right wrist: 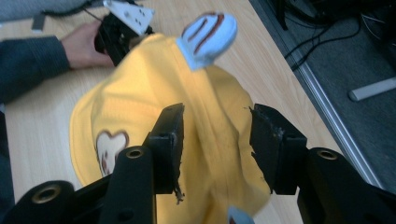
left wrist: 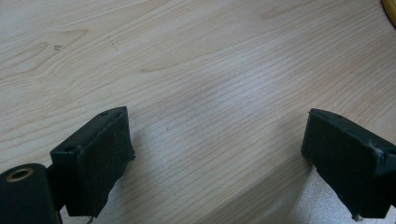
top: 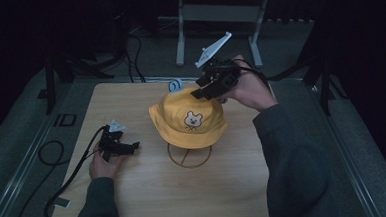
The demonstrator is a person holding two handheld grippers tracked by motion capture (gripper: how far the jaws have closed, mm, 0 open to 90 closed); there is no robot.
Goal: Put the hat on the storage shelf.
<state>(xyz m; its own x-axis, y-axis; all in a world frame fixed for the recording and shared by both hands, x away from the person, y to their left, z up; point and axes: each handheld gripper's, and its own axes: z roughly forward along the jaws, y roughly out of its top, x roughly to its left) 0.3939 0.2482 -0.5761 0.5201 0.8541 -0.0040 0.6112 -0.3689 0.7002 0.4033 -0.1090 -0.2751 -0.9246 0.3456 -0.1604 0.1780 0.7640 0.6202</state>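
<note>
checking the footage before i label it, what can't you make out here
- Stand under the yellow hat: high view, only its ring base shows; the hat covers the rest.
- Hat's second ear: right gripper view, cut off by the bottom edge.
- Bear patch: right gripper view, partly behind the right gripper.

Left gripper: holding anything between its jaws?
No. The left gripper has its jaws wide apart over the bare wooden table, nothing between them.

Dim room: grey carpet floor w/ black cables, grey metal stand (behind wooden table).
</note>
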